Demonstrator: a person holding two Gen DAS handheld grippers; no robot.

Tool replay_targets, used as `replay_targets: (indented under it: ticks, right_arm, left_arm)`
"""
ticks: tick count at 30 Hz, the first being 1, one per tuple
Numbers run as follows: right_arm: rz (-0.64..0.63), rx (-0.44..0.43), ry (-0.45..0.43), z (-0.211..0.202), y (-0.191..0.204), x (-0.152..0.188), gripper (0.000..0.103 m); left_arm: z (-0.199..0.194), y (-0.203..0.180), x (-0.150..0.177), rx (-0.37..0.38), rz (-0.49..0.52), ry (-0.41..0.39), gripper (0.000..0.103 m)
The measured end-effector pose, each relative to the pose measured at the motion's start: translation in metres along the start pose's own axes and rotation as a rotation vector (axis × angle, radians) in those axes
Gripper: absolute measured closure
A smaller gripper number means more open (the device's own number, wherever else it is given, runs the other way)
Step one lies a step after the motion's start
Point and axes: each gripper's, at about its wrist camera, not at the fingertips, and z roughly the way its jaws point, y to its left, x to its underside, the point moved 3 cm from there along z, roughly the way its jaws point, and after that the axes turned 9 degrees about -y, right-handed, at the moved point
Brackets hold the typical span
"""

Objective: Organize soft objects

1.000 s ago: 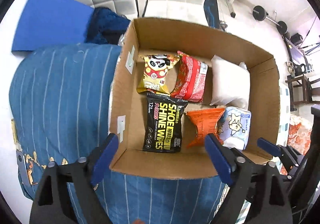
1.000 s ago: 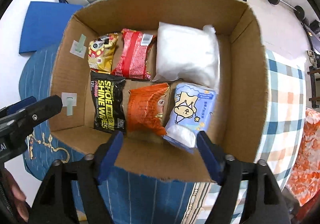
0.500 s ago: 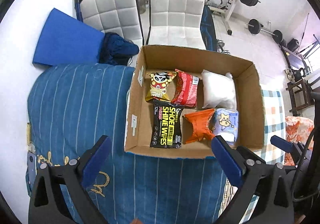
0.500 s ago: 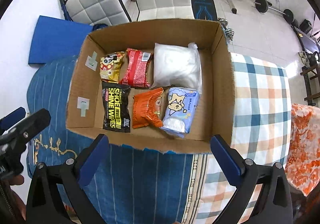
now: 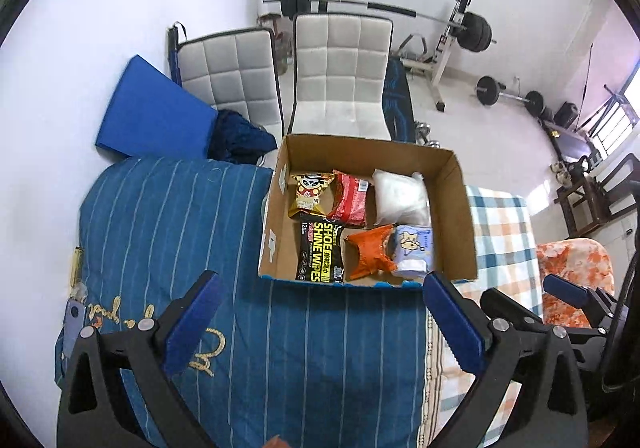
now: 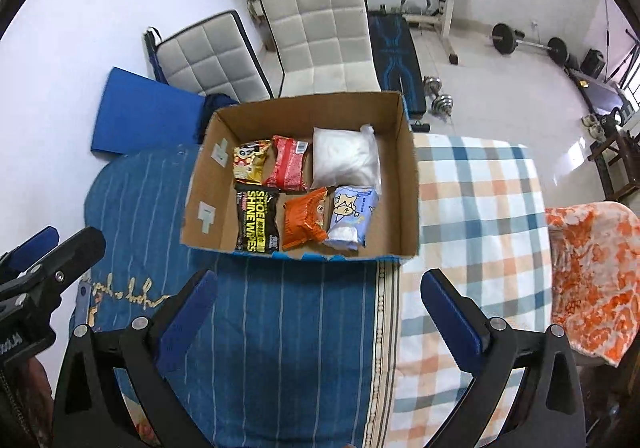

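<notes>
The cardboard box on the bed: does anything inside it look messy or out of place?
Mostly tidy. Six packets lie flat in two rows in the cardboard box. Only the orange packet stands out: it is crumpled and sits askew, leaning toward the light-blue tissue pack.

box point(image 6: 408, 184) on bed point(image 6: 304, 328) | six packets point(image 6: 256, 220) inside | chairs point(image 6: 320, 28) behind

Probably a home gym room: barbell rack point(image 5: 452, 32), bed point(image 5: 160, 232).
</notes>
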Motion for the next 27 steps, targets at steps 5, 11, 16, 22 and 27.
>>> replay_targets:
  ticks: [5,11,16,22,27]
  right_arm:
    - [0.000,-0.024,-0.052,-0.053,0.001,0.014,0.000]
    - [0.018,-0.052,-0.110,-0.116,-0.001,0.028,0.000]
    - [0.007,-0.046,-0.129,-0.151,-0.001,0.039,0.000]
    - [-0.024,-0.046,-0.138,-0.183,0.002,0.052,0.000]
    - [-0.039,-0.035,-0.138,-0.196,0.004,0.059,0.000]
  left_arm:
    - [-0.046,-0.001,0.009,0.001,0.001,-0.054,0.000]
    - [-0.094,-0.001,0.019,0.015,0.002,-0.105,0.000]
    - [-0.126,-0.001,0.025,0.035,0.006,-0.129,0.000]
    - [-0.152,0.004,0.029,0.017,0.011,-0.168,0.000]
    - [-0.165,0.007,0.031,0.008,0.013,-0.181,0.000]
